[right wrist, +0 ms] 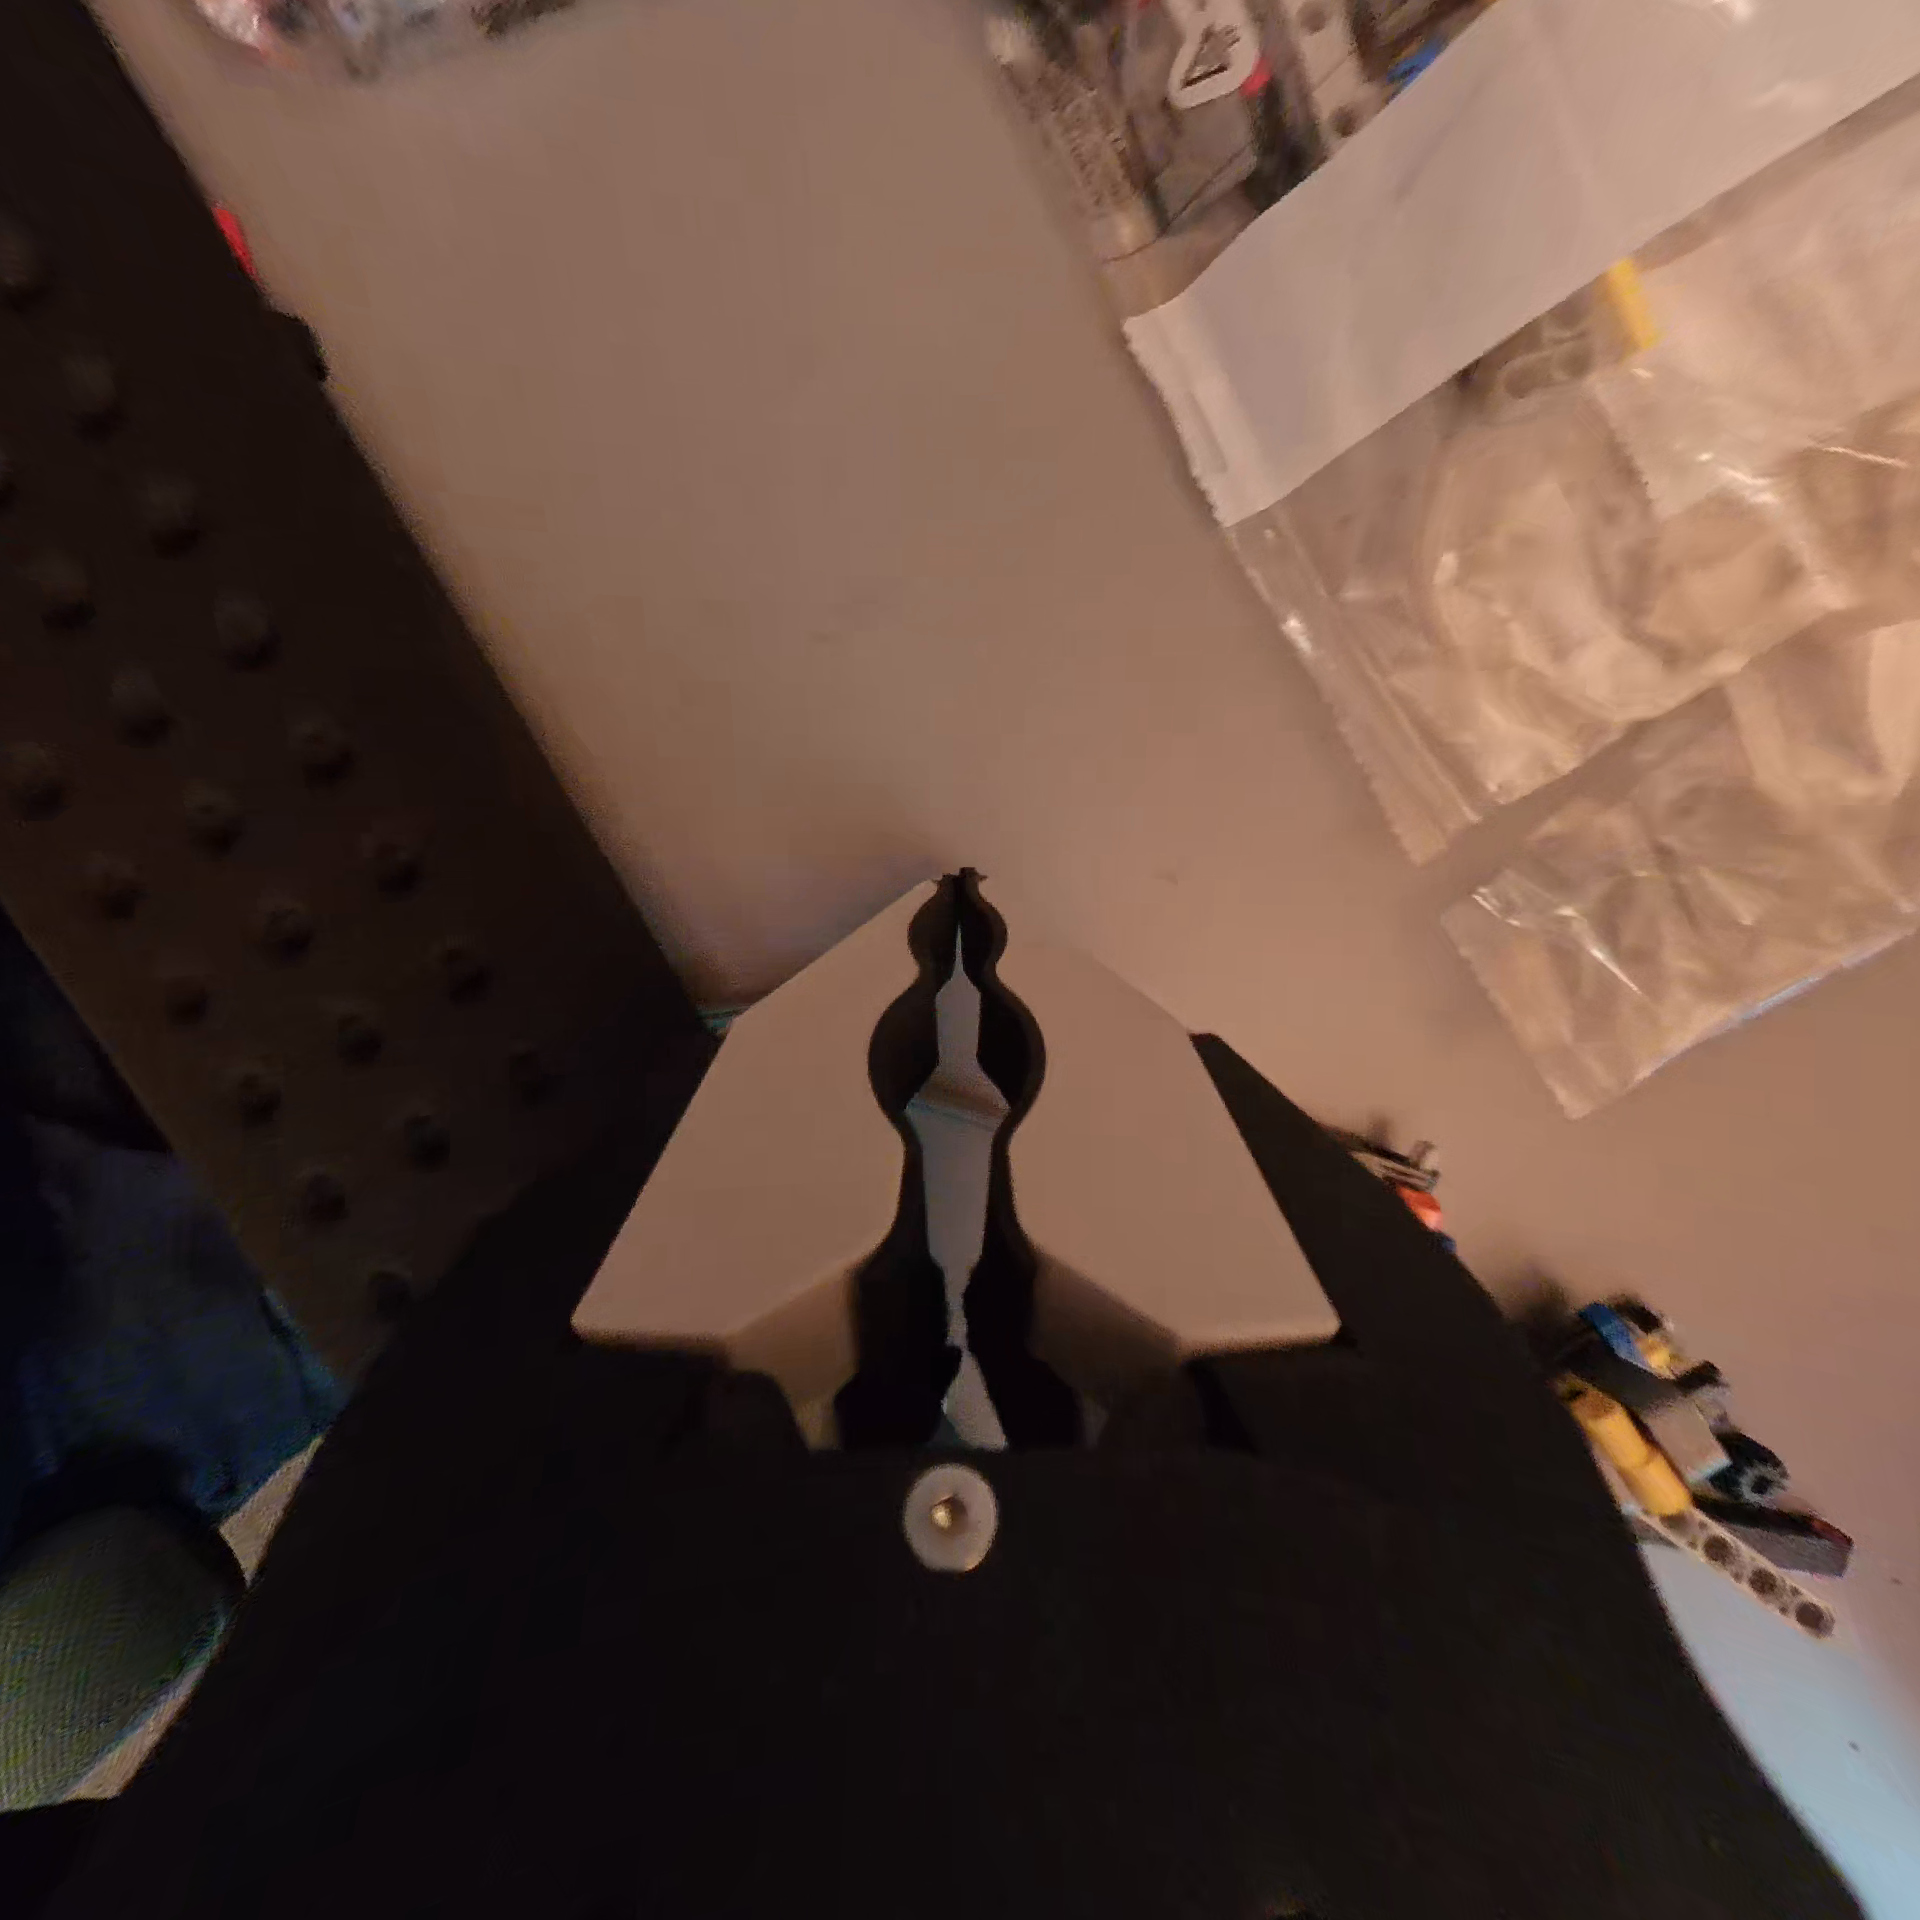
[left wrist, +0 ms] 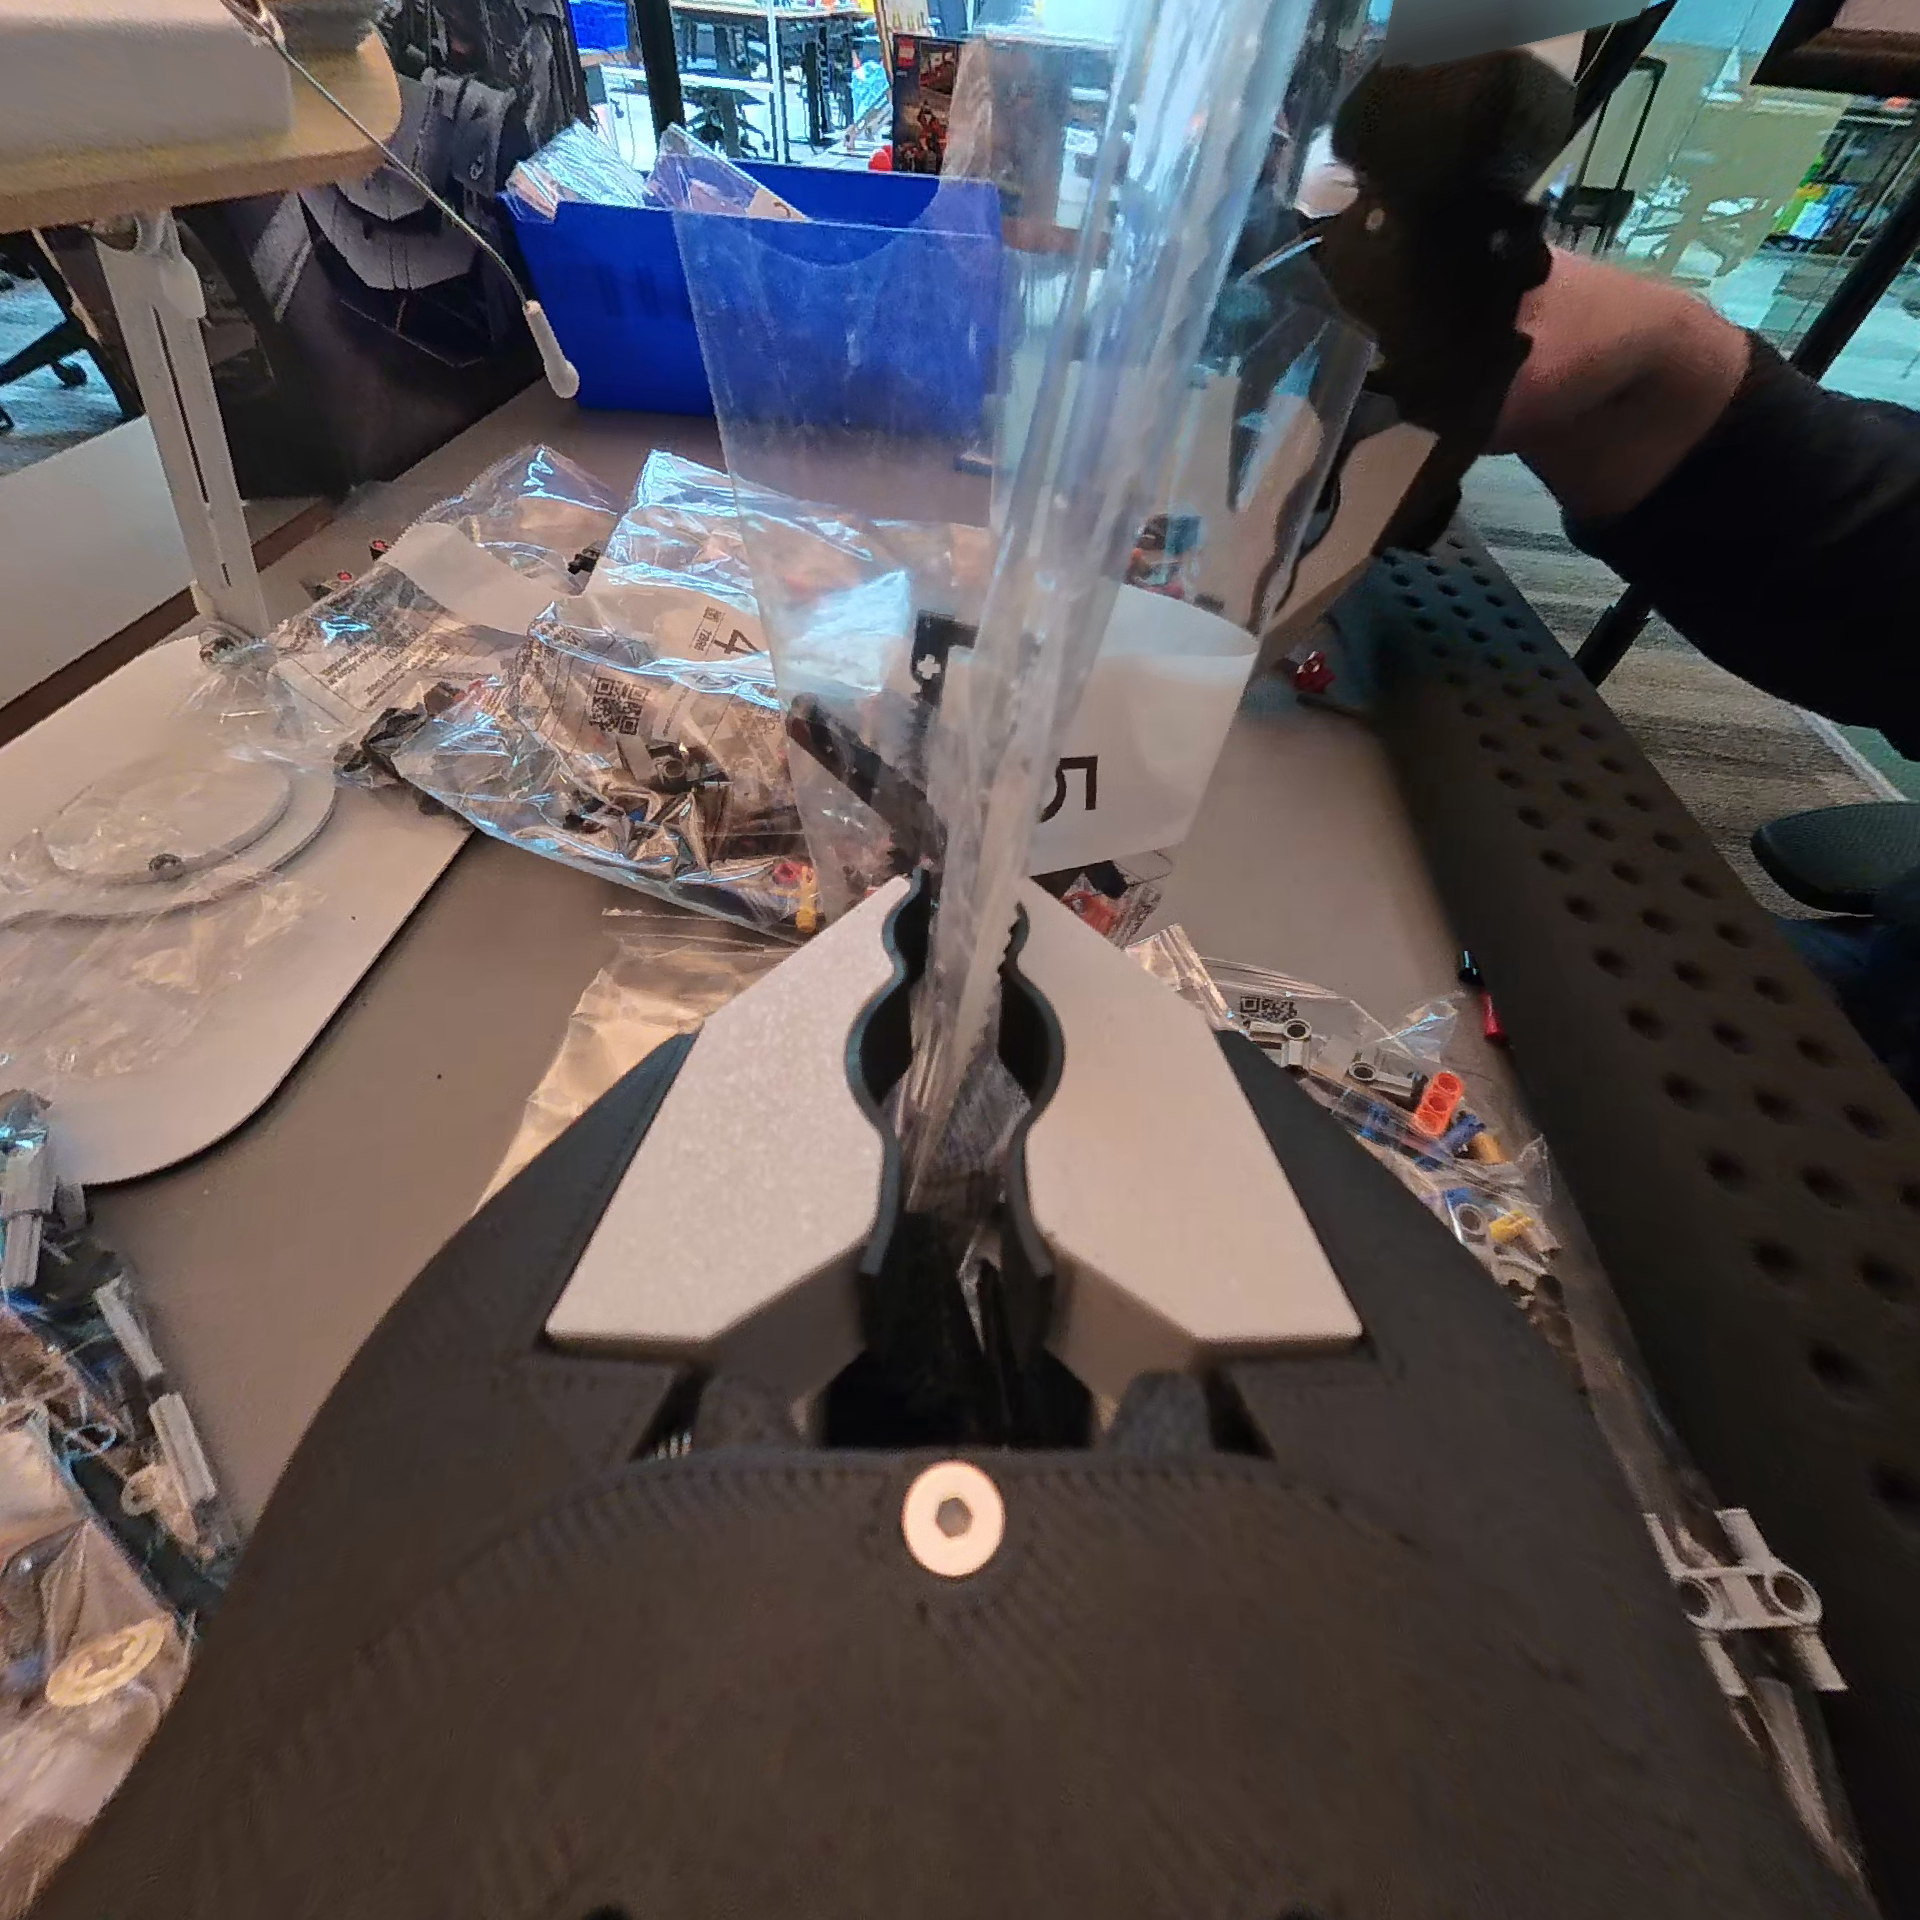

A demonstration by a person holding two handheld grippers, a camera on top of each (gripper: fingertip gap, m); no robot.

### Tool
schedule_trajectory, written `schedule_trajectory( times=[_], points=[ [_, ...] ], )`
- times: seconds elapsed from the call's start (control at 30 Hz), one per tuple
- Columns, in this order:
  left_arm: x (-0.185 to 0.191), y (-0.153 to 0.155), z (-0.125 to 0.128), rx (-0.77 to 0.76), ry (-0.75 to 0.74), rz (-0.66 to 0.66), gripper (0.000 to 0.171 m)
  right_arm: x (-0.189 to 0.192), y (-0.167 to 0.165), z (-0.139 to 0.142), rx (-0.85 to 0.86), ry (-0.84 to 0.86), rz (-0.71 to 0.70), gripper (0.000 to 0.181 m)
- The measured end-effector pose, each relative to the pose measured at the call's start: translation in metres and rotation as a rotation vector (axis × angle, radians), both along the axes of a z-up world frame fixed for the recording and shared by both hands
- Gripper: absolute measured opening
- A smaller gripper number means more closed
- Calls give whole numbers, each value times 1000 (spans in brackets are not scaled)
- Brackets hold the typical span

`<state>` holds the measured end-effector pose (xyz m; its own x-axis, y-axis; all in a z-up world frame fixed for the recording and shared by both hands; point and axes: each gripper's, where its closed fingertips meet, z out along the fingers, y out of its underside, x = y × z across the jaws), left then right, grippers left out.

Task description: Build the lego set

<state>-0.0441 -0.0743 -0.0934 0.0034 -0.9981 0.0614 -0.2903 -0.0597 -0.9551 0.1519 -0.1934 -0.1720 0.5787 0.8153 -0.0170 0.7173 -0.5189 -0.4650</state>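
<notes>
A pale grey counter [left wrist: 1320, 831] runs up the middle of the left wrist view, with a black perforated panel [left wrist: 1662, 935] along its right side and a blue bin [left wrist: 623, 301] at its far end, upper centre. Behind that, the room is a clutter of shelves and boxes. Unopened bags of lego parts [left wrist: 582, 707] lie heaped at centre left. A small zip bag of coloured pins and connectors [left wrist: 1392, 1122] sits at right of centre, just beside the panel.

The left claw [left wrist: 961, 925] is clamped on a clear plastic lego bag [left wrist: 1039, 468], which rises from the tips straight up through the frame, its white numbered patch hanging at centre right. The other gripper shows dark at upper right, held by a person's arm, close to the bag's upper part.

In the dimmer, blurred right wrist view, the right claw [right wrist: 961, 883] has its tips pressed together, nothing visible between them, above bare counter [right wrist: 779, 520]. A clear bag [right wrist: 1610, 623] lies at upper right, and a small cluster of loose yellow, blue and grey pieces [right wrist: 1662, 1455] at lower right.
</notes>
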Motion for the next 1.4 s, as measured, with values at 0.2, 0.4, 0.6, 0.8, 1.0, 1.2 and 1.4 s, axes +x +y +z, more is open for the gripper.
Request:
schedule_trajectory(
  times=[0.2,0.4,0.6,0.8,1.0,1.2,1.4],
  points=[
    [0,0,0,-2,-1,-2,9,13,-2,14,6,27,-11,26],
    [0,0,0,-1,-1,-1,9,34,-20,8,-29,-53,46,33],
    [0,0,-1,-4,-1,-1,9,39,-30,-6,-62,-114,101,26],
    [0,0,-1,-6,-2,0,9,36,-24,-7,-51,-111,89,2],
    [1,0,-1,-4,0,-2,9,30,-12,1,-2,-94,74,2],
    [1,0,0,-3,-1,-3,9,4,15,41,111,9,70,1],
    [2,-1,-1,-2,1,-7,9,-45,42,97,238,131,147,1]
  ],
)
